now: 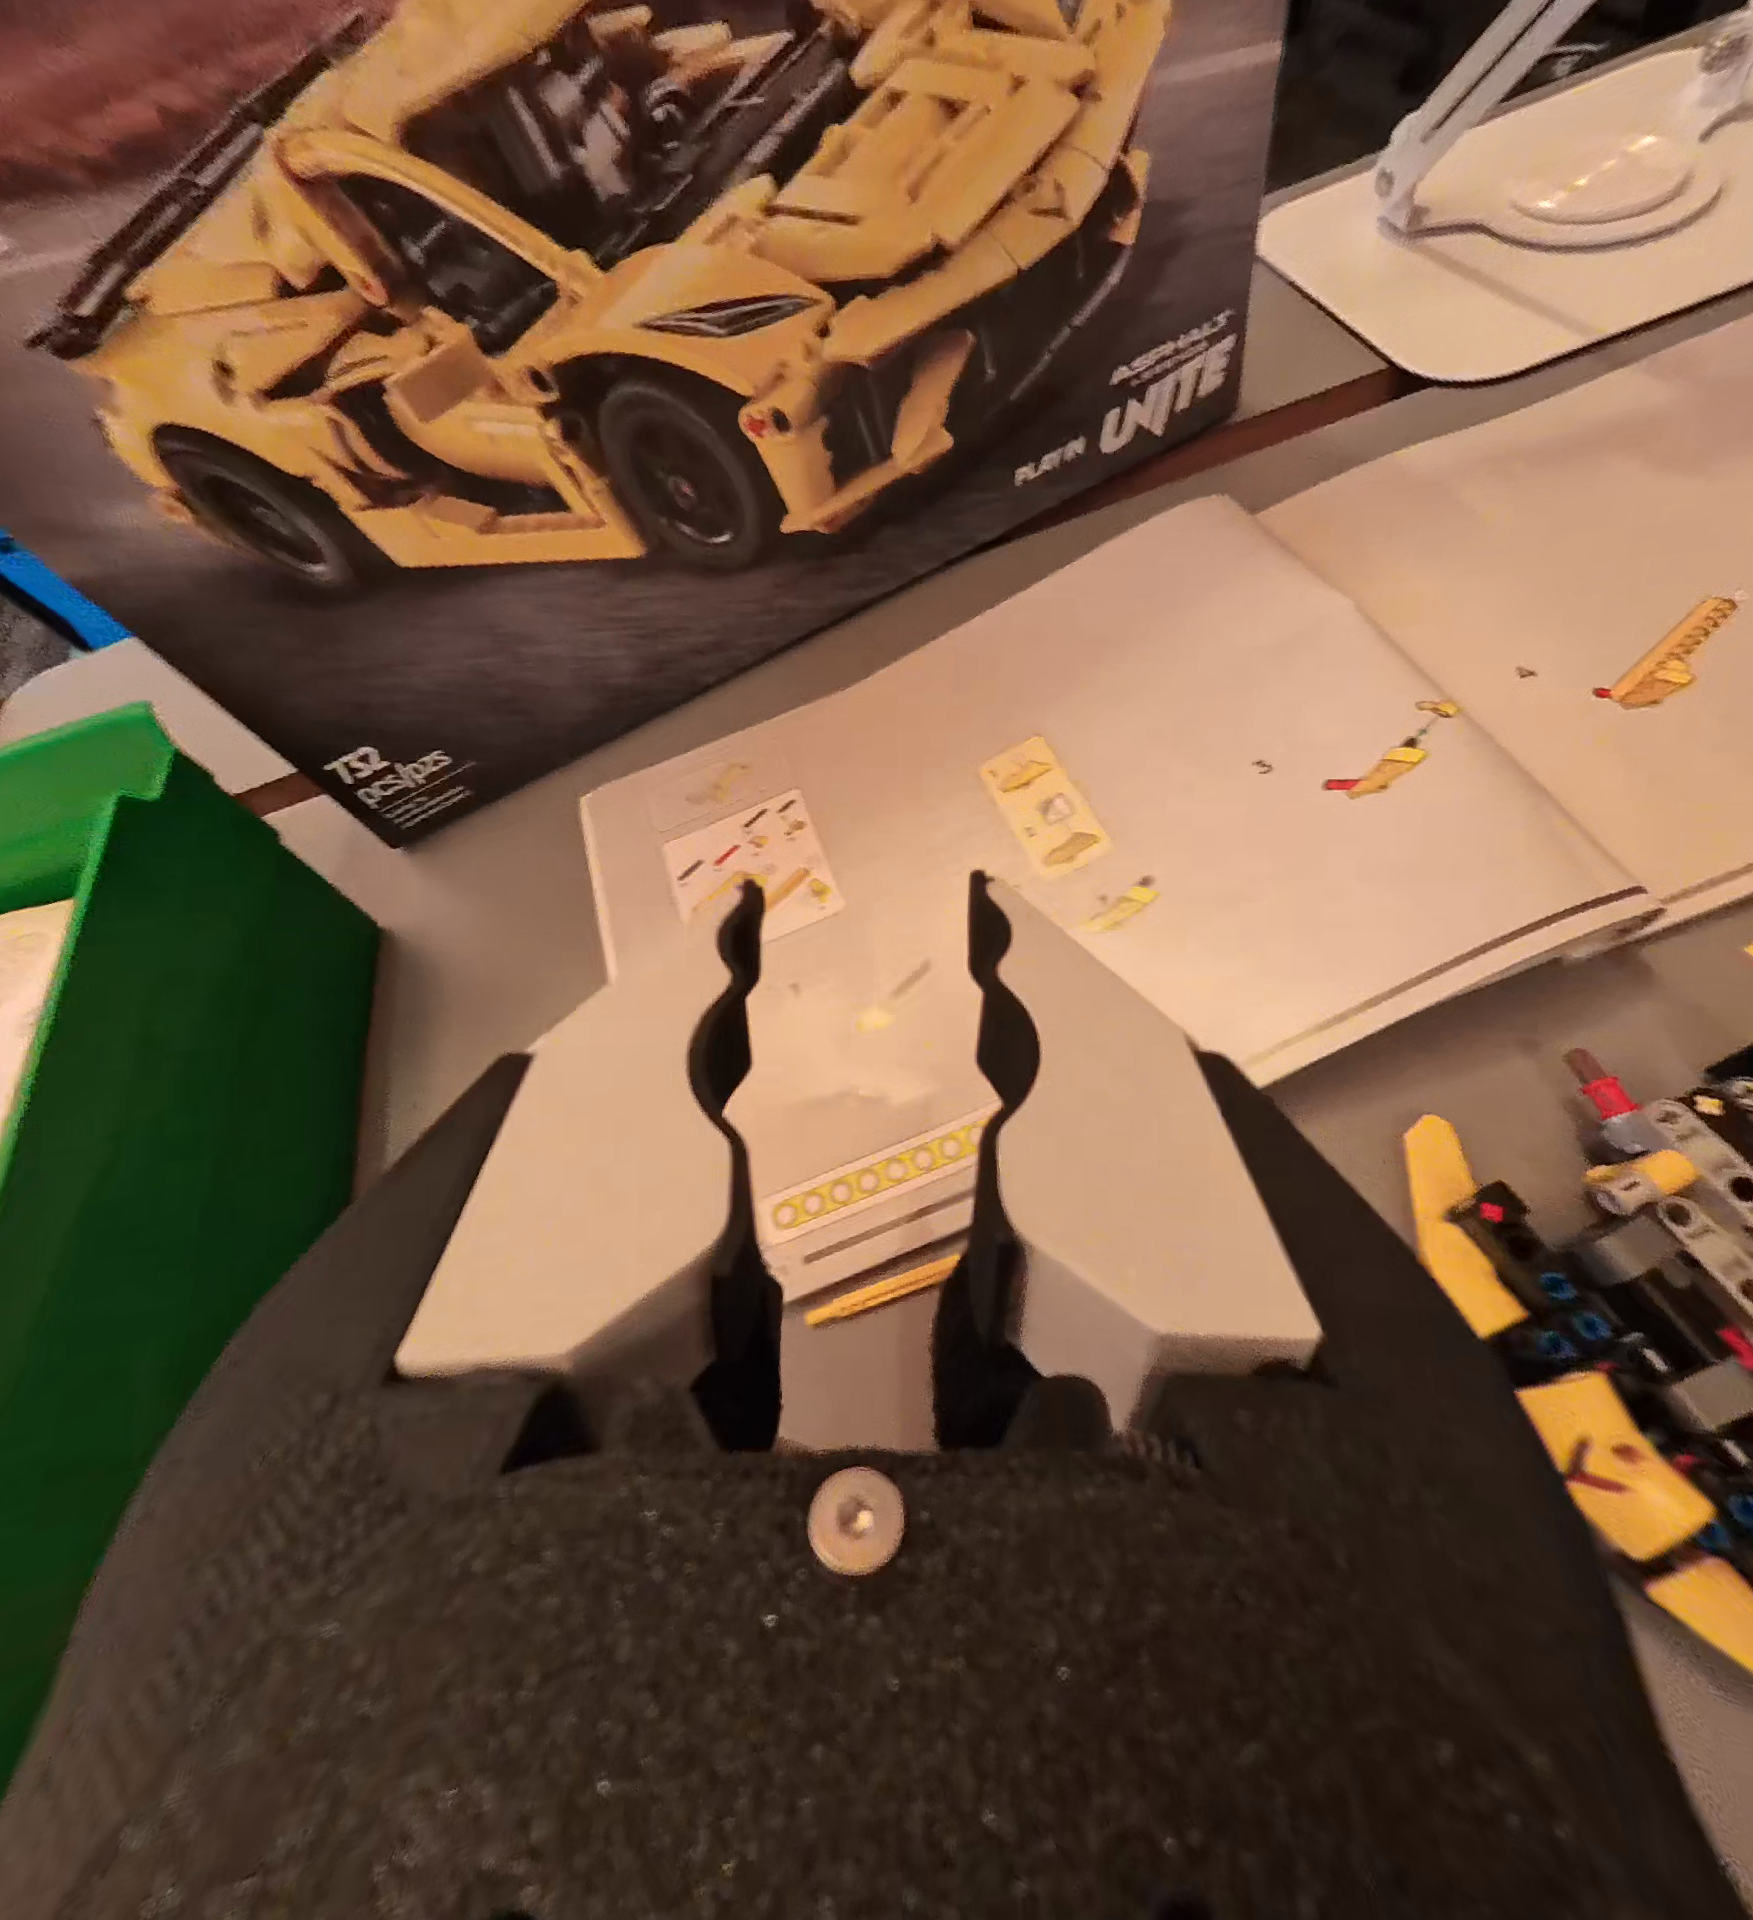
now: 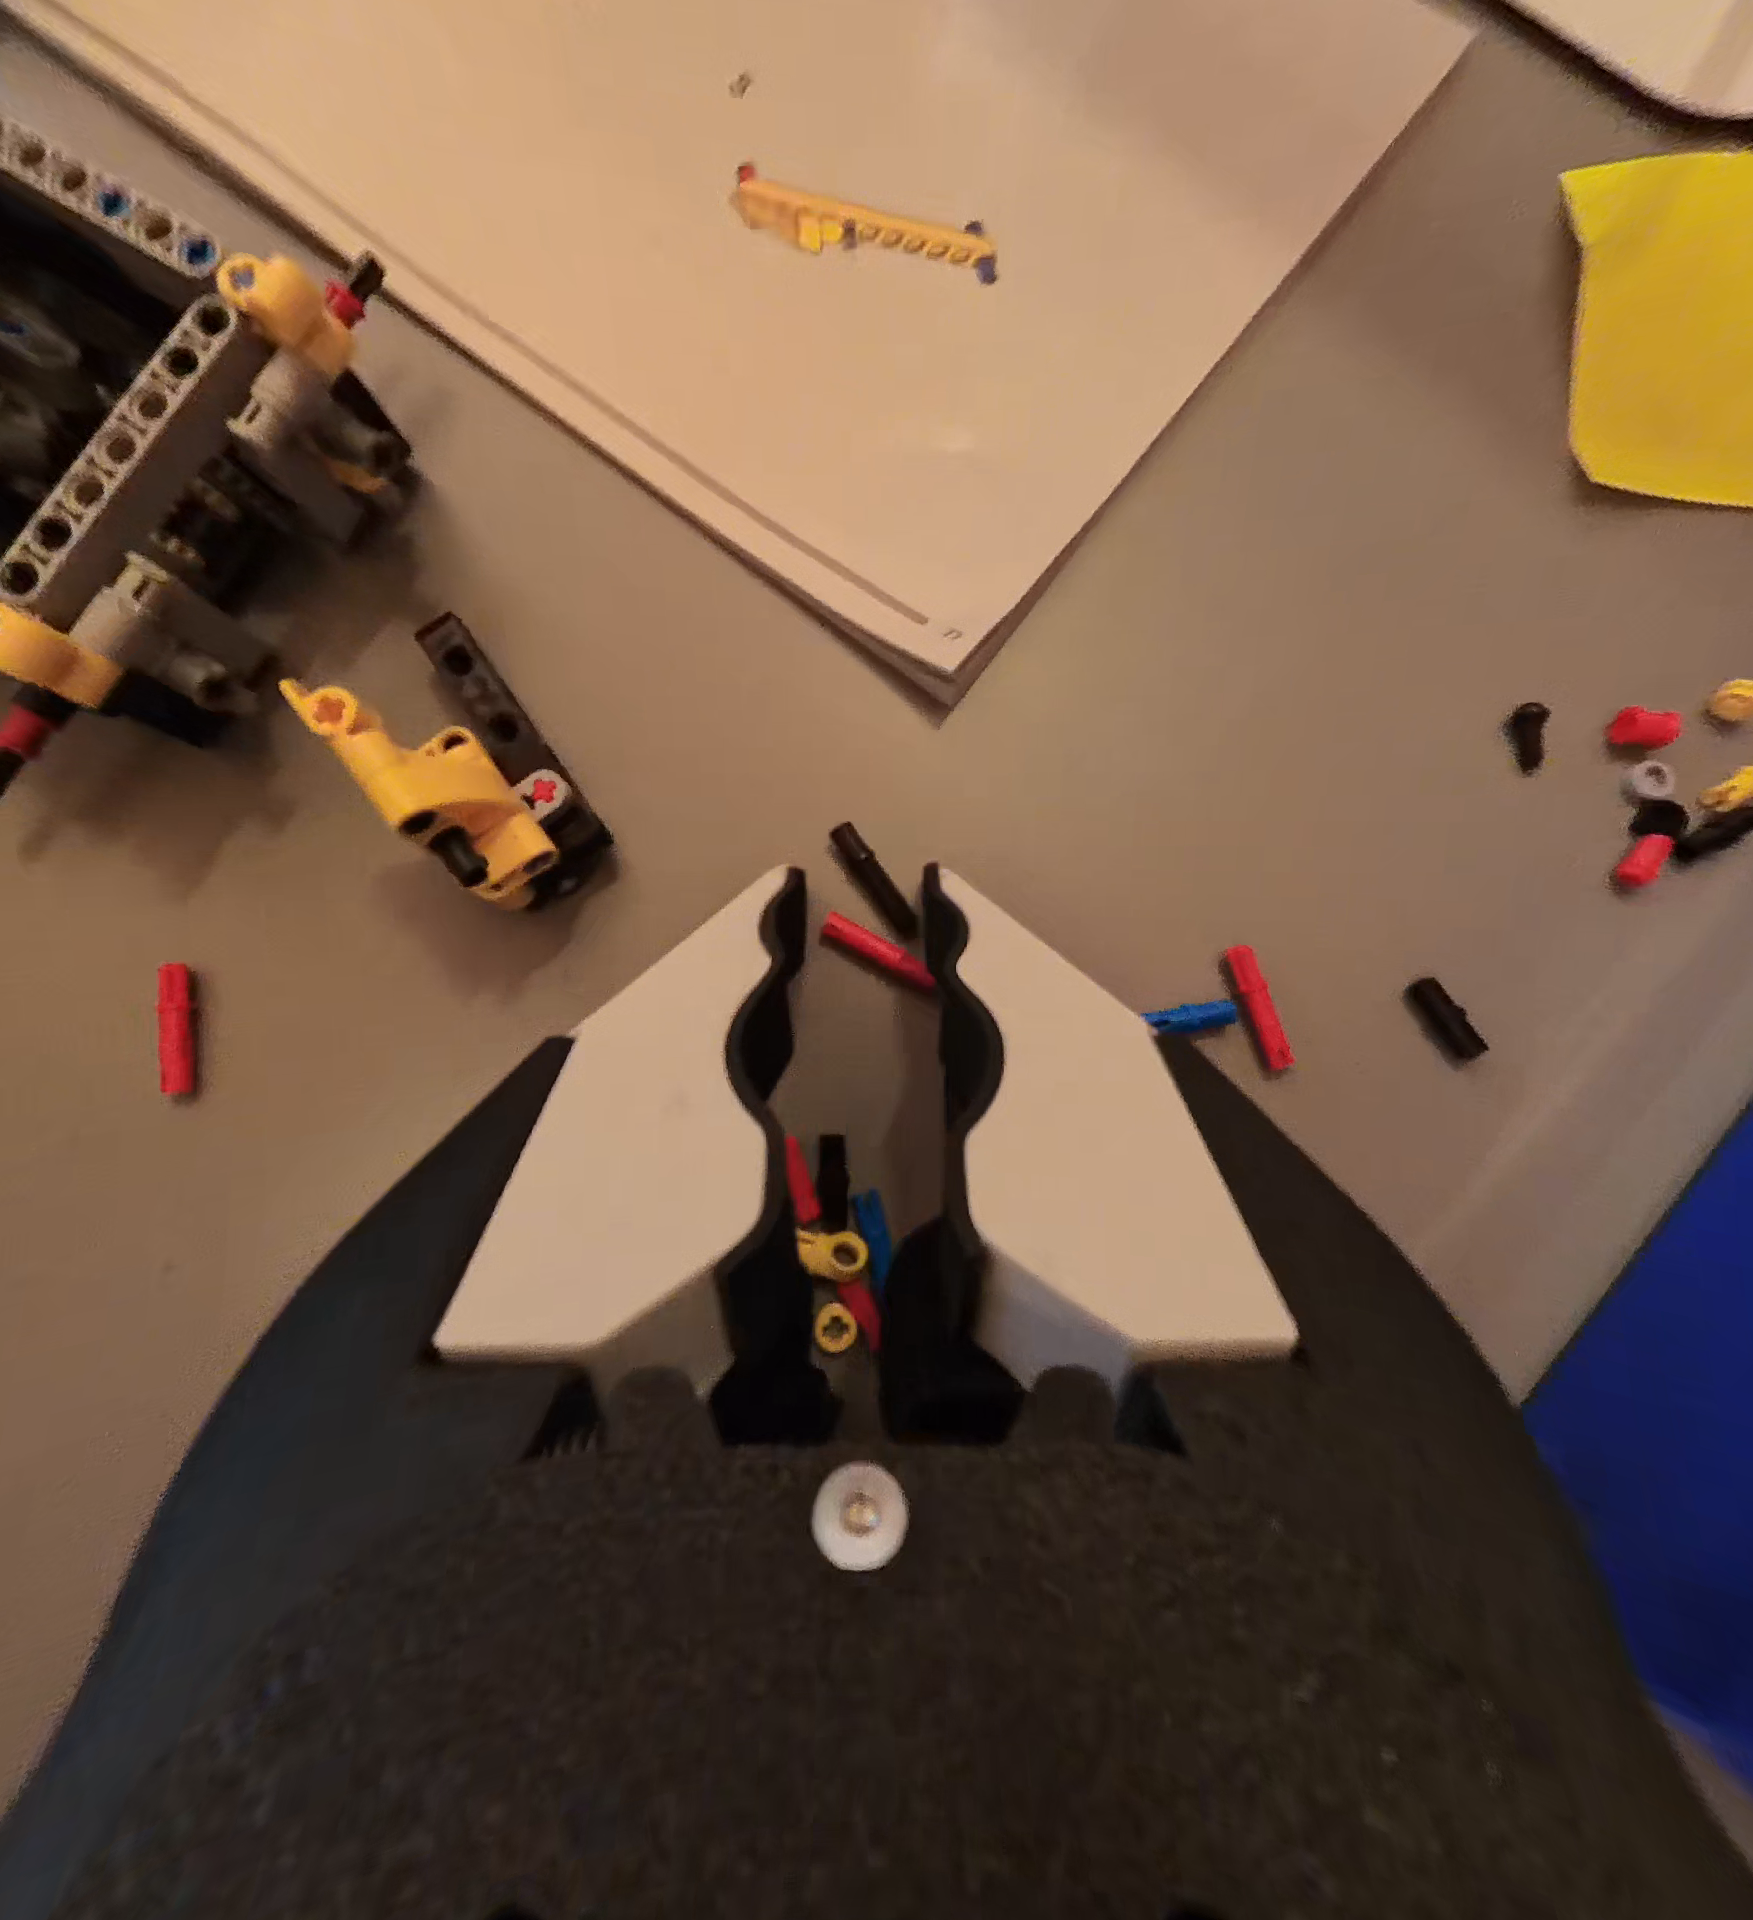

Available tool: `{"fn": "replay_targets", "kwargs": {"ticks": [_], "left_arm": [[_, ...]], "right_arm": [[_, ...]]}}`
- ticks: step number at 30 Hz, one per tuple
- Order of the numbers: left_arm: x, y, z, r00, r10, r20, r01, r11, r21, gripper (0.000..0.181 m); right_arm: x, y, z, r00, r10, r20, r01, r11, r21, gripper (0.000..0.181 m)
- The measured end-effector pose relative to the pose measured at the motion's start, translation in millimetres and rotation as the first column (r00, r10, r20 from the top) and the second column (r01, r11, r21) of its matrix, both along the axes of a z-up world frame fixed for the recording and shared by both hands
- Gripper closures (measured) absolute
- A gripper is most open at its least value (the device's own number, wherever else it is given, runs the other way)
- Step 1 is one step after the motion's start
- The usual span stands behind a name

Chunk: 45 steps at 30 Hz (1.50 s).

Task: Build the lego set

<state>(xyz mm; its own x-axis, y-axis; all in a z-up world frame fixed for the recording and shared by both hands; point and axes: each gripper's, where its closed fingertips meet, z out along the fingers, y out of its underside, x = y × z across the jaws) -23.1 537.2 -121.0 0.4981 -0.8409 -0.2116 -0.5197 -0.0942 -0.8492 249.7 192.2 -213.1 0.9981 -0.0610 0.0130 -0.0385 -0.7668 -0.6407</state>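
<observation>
Lego pins, one red (image 2: 877, 951) and one black (image 2: 872, 878), lie between the right gripper's (image 2: 864, 883) parted, empty fingertips; a half-built chassis (image 2: 134, 457) sits upper left. Left gripper (image 1: 856, 899), also parted and empty, hovers over the instruction booklet (image 1: 1215, 727), with the chassis at lower right.

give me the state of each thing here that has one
left gripper: open, empty
right gripper: open, empty
instruction booklet: open, flat on table
set box: upright
green bin: open top
car chassis: part built
yellow and black subassembly: loose beside chassis
loose pins: scattered
</observation>
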Motion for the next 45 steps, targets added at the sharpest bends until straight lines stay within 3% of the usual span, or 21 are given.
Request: {"fn": "replay_targets", "kwargs": {"ticks": [3,6,9,12,14,18,24,31,35,39,41,45], "left_arm": [[-9.1,10.2,-5.5,1.0,0.026,-0.007,-0.026,0.999,-0.02,0.141],[-13.8,16.0,-13.0,0.999,0.046,0.019,-0.044,0.996,-0.076,0.141],[-15.6,16.9,-20.8,0.998,0.052,0.041,-0.045,0.989,-0.142,0.141],[-19.3,17.4,-30.2,0.998,0.05,0.028,-0.045,0.984,-0.174,0.141],[-22.8,17.5,-37.3,0.999,0.051,0.01,-0.048,0.981,-0.187,0.141],[-23.7,13.2,-43.2,0.999,0.038,0.012,-0.035,0.976,-0.216,0.141],[-21.9,7.0,-38.2,0.999,0.017,0.03,-0.011,0.978,-0.211,0.141],[-20.9,4.0,-32.4,0.998,0.013,0.055,-0.001,0.978,-0.208,0.141],[-22.9,6.9,-32.6,0.997,0.026,0.066,-0.011,0.976,-0.219,0.141],[-22.3,6.8,-31.9,0.996,0.028,0.083,-0.008,0.971,-0.238,0.141],[-21.6,6.0,-32.2,0.996,0.025,0.08,-0.005,0.971,-0.237,0.141],[-19.9,4.3,-33.6,0.997,0.018,0.069,-0.002,0.973,-0.229,0.141]], "right_arm": [[2.5,2.0,-1.2,0.998,0.004,0.068,-0.003,1.0,-0.014,0.178],[4.5,3.5,-0.3,0.993,0.011,0.119,-0.007,0.999,-0.037,0.178],[-2.5,10.9,29.6,0.995,-0.015,0.101,0.009,0.998,0.063,0.178],[-42.5,19.1,82.9,0.998,0.063,0.028,-0.068,0.971,0.23,0.178],[-92.3,16.3,98.8,0.974,0.22,-0.061,-0.197,0.943,0.267,0.178],[-180.3,1.3,72.5,0.895,0.391,-0.214,-0.352,0.915,0.197,0.178],[-220.5,-8.0,8.6,0.933,0.353,-0.067,-0.355,0.935,-0.014,0.178],[-219.4,-8.1,-1.0,0.948,0.316,-0.036,-0.317,0.948,-0.021,0.177],[-211.6,-13.9,12.4,0.954,0.264,-0.138,-0.259,0.964,0.056,0.156],[-116.7,-47.2,30.0,0.999,0.009,-0.033,-0.007,0.999,0.05,0.16],[-66.7,-72.6,33.3,0.99,-0.135,0.031,0.134,0.991,0.021,0.165],[-21.0,-102.4,18.9,0.965,-0.255,0.066,0.259,0.964,-0.058,0.166]]}}
